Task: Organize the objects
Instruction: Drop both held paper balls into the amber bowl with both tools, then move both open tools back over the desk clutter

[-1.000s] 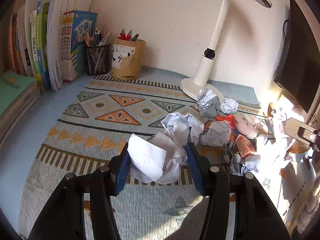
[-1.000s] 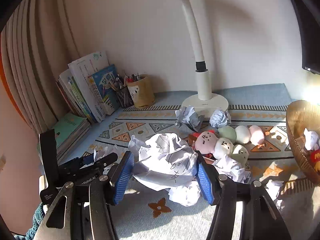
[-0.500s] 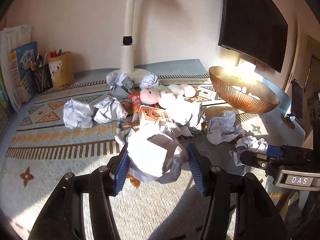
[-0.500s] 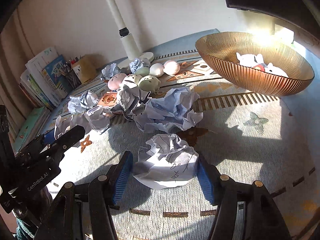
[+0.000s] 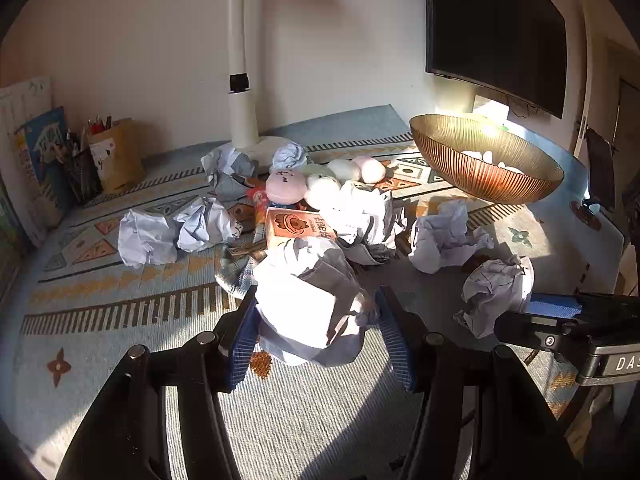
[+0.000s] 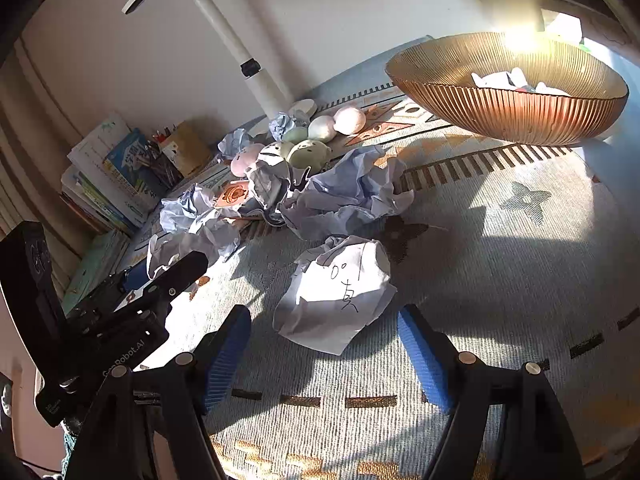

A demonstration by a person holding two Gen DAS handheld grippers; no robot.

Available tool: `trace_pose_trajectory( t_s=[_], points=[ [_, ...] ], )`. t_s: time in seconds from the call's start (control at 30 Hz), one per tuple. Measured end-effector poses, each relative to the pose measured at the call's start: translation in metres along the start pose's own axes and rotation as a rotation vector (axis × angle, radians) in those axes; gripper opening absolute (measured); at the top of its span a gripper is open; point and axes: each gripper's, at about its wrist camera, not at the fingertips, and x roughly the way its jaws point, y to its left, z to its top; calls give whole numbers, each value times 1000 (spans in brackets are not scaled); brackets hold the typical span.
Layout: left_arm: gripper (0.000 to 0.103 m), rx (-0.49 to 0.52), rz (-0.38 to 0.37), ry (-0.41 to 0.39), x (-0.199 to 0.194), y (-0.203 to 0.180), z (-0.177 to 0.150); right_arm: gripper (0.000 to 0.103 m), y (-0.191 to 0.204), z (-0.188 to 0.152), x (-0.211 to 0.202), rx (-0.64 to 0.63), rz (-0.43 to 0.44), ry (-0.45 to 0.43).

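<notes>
My left gripper (image 5: 316,338) is shut on a crumpled white paper ball (image 5: 310,306) and holds it over the patterned mat. My right gripper (image 6: 324,354) is open, its blue pads apart; a crumpled paper ball with handwriting (image 6: 338,294) lies on the mat between and just beyond them, touching neither. That ball also shows in the left wrist view (image 5: 498,288) by the right gripper's tip. A ribbed amber bowl (image 6: 508,104) holding a few white items stands at the far right and also shows in the left wrist view (image 5: 486,170).
Several more crumpled papers (image 6: 344,196), pastel plush balls (image 5: 316,184) and an orange snack box (image 5: 298,226) litter the mat's middle. A white lamp (image 5: 242,120), a pen holder (image 5: 116,154) and books (image 6: 116,176) stand at the back left. A monitor (image 5: 496,24) hangs behind the bowl.
My right gripper has opened and let its paper ball down onto the mat. Both grippers swung right from the book side toward the bowl. The left still grips its ball.
</notes>
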Motion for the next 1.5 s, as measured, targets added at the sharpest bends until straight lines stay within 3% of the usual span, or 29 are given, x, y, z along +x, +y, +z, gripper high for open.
trace_pose_trajectory(
  t_s=[0.1,0.17,0.2,0.27,0.4,0.5,0.6,0.73,0.8,0.87,1.03,1.2,1.23,1.27,1.33,1.43,1.5],
  points=[
    [55,14,0,3,0,-3,0,75,4,3,4,21,-17,-9],
    [55,12,-1,6,0,-3,0,48,3,4,7,26,-36,-2],
    [55,8,1,9,0,-2,0,44,3,4,8,24,-35,8],
    [53,5,-2,25,-1,-3,1,44,7,3,0,-3,-42,-8],
    [53,-29,-146,7,-22,-14,22,44,9,24,-46,-40,-61,-129],
    [53,-11,-212,-49,-30,-33,64,45,-5,58,-85,-29,-137,-252],
    [53,5,-261,-69,-14,-55,111,46,-30,97,-108,29,-270,-356],
    [54,-6,-324,-37,29,-90,159,48,-69,140,-104,118,-318,-343],
    [58,-17,-337,-37,49,-105,177,58,-80,153,-91,119,-326,-285],
    [87,-10,-351,-1,72,-117,190,65,-91,156,-89,145,-360,-281],
    [87,-52,-375,27,80,-107,190,65,-94,139,-107,148,-342,-307],
    [88,-93,-316,-64,24,-67,173,66,-43,127,-116,61,-256,-336],
    [88,-106,-285,-78,10,-58,167,70,-28,123,-111,31,-243,-338],
    [88,-117,-249,-95,-5,-47,160,74,-12,119,-106,1,-230,-337],
    [89,-148,-174,-120,-29,-27,141,102,17,105,-91,-42,-232,-346],
    [93,-184,-50,-151,-54,3,104,103,42,78,-59,-106,-197,-355],
    [98,-200,71,-159,-56,21,77,103,49,62,-32,-144,-204,-345]
  ],
)
